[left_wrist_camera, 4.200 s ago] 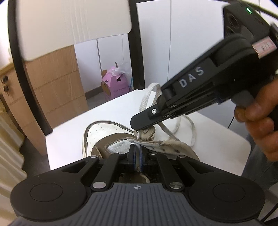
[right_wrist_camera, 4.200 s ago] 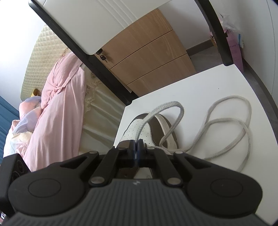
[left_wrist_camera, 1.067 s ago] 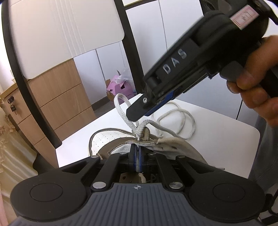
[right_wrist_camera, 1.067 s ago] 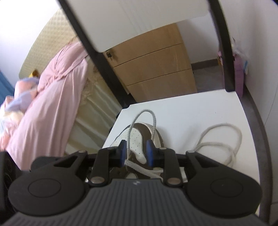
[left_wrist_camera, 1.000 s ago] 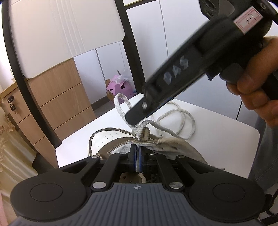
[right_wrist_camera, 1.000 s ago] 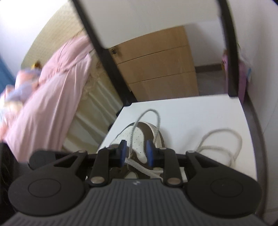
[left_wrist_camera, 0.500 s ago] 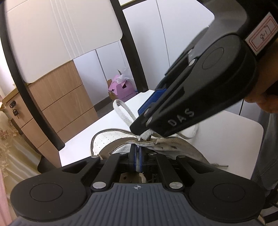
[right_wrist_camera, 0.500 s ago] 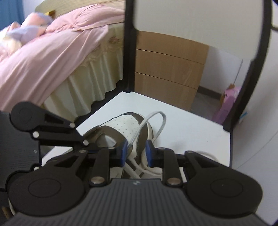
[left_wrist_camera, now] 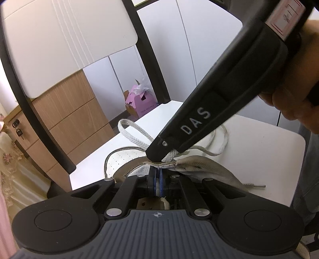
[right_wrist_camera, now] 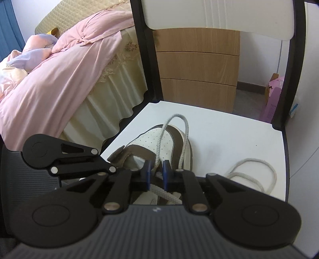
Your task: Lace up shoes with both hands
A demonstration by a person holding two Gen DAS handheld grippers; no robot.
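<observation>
A white and brown shoe (right_wrist_camera: 159, 139) lies on a white chair seat (right_wrist_camera: 229, 139). Its grey-white lace (right_wrist_camera: 185, 127) arches over the toe, and the rest lies looped on the seat (right_wrist_camera: 259, 175). My left gripper (left_wrist_camera: 157, 175) is shut on the shoe's eyelet flap (left_wrist_camera: 191, 162); it shows at the left of the right wrist view (right_wrist_camera: 110, 168). My right gripper (right_wrist_camera: 156, 171) sits over the tongue with a lace strand between its blue pads. Its jaws are closing, with a gap still showing. In the left wrist view its tip (left_wrist_camera: 159, 156) rests on the lace at the flap.
The chair's black frame and white backrest (right_wrist_camera: 219, 16) rise behind the shoe. A bed with pink bedding (right_wrist_camera: 59, 79) stands to the left, wooden drawers (right_wrist_camera: 199, 69) behind, and a pink box (left_wrist_camera: 141, 101) on the floor. A hand (left_wrist_camera: 295, 95) holds the right gripper.
My right gripper has rolled and come down onto the lace at the flap, and its jaws have narrowed around the strand. My left gripper keeps its hold and has not moved.
</observation>
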